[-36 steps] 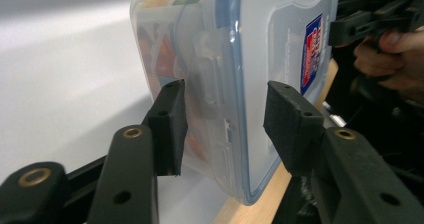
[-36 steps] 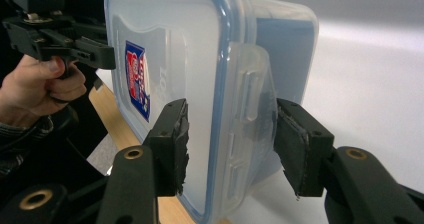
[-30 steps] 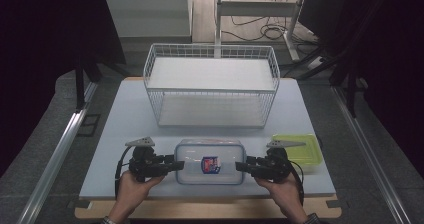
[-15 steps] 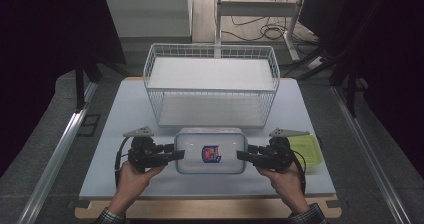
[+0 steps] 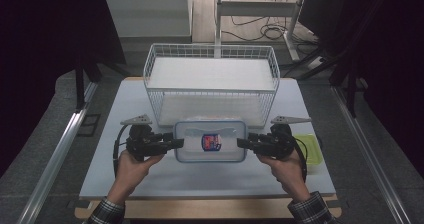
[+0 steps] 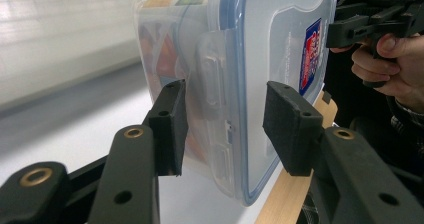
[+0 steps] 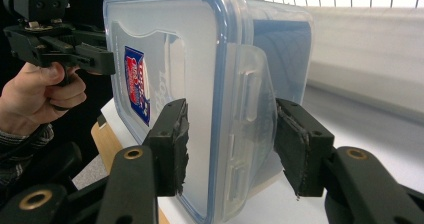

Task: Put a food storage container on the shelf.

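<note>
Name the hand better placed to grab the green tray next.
Right. The right gripper sits just beside the green tray; the left gripper is at the far end of the clear container between them.

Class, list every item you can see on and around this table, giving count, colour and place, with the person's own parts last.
Lidded container: one, clear with blue rim, between both grippers, near the table's front.
Wire basket: one, white, behind the container.
Small tray: one, yellow-green, front right.
Table: one, pale top.
Left gripper: one, black, jaws astride the container's left latch.
Right gripper: one, black, astride its right latch.
Hands: two, holding the grippers.
</note>
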A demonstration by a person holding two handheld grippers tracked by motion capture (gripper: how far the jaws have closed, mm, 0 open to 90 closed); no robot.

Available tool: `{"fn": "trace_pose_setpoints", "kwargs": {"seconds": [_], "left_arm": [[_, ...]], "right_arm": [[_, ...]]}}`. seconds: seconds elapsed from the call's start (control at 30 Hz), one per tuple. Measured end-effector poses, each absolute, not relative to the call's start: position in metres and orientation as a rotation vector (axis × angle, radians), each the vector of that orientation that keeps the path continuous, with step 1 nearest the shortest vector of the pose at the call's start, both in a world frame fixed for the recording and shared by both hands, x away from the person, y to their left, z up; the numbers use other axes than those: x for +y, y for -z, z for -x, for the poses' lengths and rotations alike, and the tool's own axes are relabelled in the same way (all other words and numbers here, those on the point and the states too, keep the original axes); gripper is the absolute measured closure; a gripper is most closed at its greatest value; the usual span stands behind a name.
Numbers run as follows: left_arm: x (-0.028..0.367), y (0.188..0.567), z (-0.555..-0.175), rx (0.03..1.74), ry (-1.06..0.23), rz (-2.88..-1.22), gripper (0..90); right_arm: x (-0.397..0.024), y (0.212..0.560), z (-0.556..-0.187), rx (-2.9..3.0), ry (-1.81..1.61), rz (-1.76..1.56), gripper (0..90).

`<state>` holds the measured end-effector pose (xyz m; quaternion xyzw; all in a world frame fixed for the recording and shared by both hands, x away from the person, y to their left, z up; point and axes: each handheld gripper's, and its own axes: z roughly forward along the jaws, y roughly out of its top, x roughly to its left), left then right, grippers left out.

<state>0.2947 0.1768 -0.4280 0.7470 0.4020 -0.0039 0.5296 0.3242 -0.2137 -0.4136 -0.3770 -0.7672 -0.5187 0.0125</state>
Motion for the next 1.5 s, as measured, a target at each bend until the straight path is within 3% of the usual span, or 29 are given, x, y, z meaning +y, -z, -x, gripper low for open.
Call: {"fn": "trace_pose_setpoints", "kwargs": {"seconds": [1.5], "left_arm": [[0.193, 0.341, -0.366, 0.951, -0.057, -1.727, 53.2]], "right_arm": [[-0.198, 0.335, -0.396, -2.332, 1.743, 1.177, 49.7]]}}
